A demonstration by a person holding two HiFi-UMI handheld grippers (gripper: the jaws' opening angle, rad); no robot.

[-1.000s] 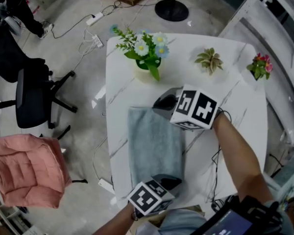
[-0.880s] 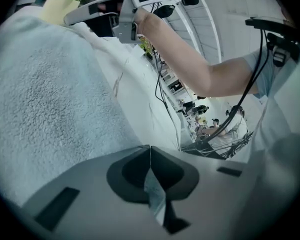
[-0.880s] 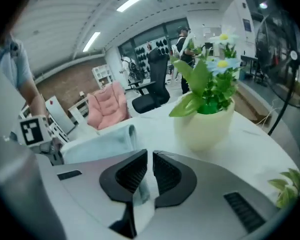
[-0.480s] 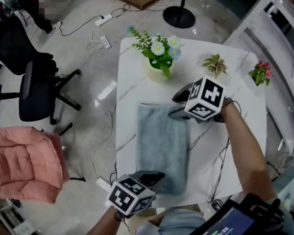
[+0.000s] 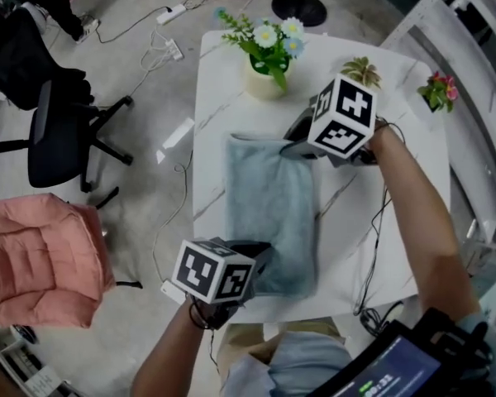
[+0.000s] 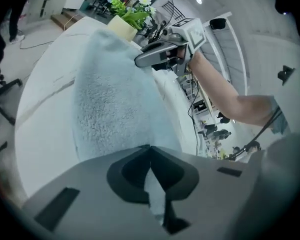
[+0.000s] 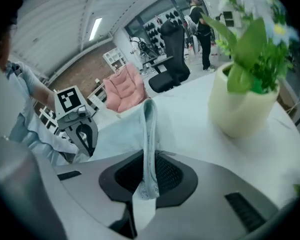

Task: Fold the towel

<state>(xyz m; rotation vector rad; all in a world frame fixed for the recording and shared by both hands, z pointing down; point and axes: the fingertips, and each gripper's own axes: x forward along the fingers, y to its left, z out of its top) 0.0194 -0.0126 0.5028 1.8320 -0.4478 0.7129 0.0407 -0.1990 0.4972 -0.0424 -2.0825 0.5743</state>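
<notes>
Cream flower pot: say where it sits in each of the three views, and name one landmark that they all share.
Head view: the cream flower pot is at top centre, just beyond the far end of the towel.
Left gripper view: near the top, left of centre, past the towel's far end.
Right gripper view: on the right, large and close, with the towel at lower left.
Shared landmark: the towel.

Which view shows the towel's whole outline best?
The head view: the towel lies on the table, nearly its whole outline visible. The left gripper view shows its surface foreshortened; the right gripper view shows mainly one raised hem.
</notes>
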